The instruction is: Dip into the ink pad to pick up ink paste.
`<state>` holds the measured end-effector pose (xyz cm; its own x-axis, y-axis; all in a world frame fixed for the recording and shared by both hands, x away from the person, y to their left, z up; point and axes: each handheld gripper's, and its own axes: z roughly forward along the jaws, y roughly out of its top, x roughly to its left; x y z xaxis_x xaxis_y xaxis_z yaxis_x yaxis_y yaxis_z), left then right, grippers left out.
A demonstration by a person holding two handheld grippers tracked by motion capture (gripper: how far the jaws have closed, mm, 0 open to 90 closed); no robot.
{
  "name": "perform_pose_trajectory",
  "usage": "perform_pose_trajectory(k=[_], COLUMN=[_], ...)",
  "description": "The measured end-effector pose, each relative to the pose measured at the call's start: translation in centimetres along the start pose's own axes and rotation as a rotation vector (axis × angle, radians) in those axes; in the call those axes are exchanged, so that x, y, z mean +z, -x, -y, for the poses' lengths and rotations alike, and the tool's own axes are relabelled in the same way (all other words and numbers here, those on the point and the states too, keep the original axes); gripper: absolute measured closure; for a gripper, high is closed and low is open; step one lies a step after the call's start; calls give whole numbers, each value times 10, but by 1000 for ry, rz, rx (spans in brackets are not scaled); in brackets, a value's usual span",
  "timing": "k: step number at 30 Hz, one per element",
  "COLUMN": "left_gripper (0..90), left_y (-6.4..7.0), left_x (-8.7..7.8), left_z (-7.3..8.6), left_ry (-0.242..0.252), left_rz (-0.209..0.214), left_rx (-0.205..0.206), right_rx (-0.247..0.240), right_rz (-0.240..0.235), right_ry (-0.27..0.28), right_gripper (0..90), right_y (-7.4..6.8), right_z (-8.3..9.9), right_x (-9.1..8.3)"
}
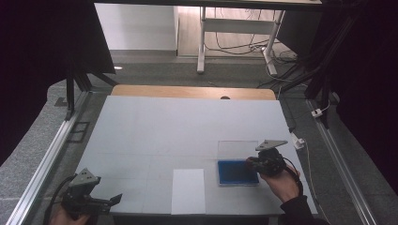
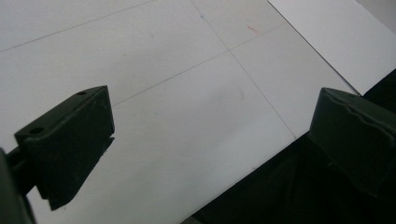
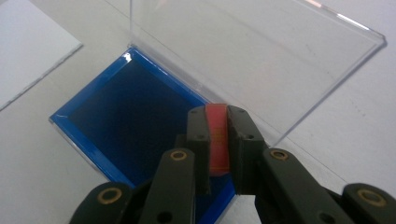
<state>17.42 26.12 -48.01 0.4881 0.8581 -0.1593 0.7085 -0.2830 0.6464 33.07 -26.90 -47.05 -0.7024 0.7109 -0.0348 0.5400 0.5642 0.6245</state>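
Note:
A shallow blue box (image 1: pixel 237 172) lies on the table at the right front, its clear lid (image 1: pixel 238 149) standing open behind it. In the right gripper view the blue box (image 3: pixel 133 116) is empty and the clear lid (image 3: pixel 252 56) rises beyond it. My right gripper (image 3: pixel 218 123) is shut on a thin red piece (image 3: pixel 217 140), held over the box's near edge. In the high view the right gripper (image 1: pixel 248 163) hovers at the box's right side. My left gripper (image 1: pixel 115 198) rests open at the table's front left corner, with nothing between its fingers (image 2: pixel 70 140).
A white sheet (image 1: pixel 188 191) lies flat at the front middle of the grey table (image 1: pixel 164 131), also in the left gripper view as the sheet (image 2: pixel 341 42). A wooden strip (image 1: pixel 192 91) borders the far edge. Metal rails (image 1: pixel 47 159) run along both sides.

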Motion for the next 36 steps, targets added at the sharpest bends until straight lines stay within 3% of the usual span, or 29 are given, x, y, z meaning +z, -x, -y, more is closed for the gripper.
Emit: perform_pose_trajectory(k=[9, 17, 23, 25, 29, 32, 36], left_gripper=[4, 2, 0, 0, 0, 0, 1], left_y=[2, 5, 2, 1, 1, 1, 0], left_x=[0, 0, -2, -2, 0, 1, 1], left_z=[0, -1, 0, 0, -1, -1, -2], left_ry=[-2, 7, 29, 31, 18, 10, 6], left_rz=[-9, -48, -70, -62, -59, -56, -47], left_rx=[12, 48, 59, 51, 53, 50, 43], right_rx=[20, -40, 57, 64, 22, -46, -18], right_rz=[3, 49, -12, -17, 15, 60, 44], right_ry=[-12, -27, -4, -1, -11, -27, -18], right_gripper=[812, 813, 815, 815, 815, 815, 815], right_y=[1, -9, 4, 6, -2, -11, -7], right_z=[1, -1, 4, 4, 2, -1, 1], right_x=[2, 5, 4, 4, 5, 5, 5])
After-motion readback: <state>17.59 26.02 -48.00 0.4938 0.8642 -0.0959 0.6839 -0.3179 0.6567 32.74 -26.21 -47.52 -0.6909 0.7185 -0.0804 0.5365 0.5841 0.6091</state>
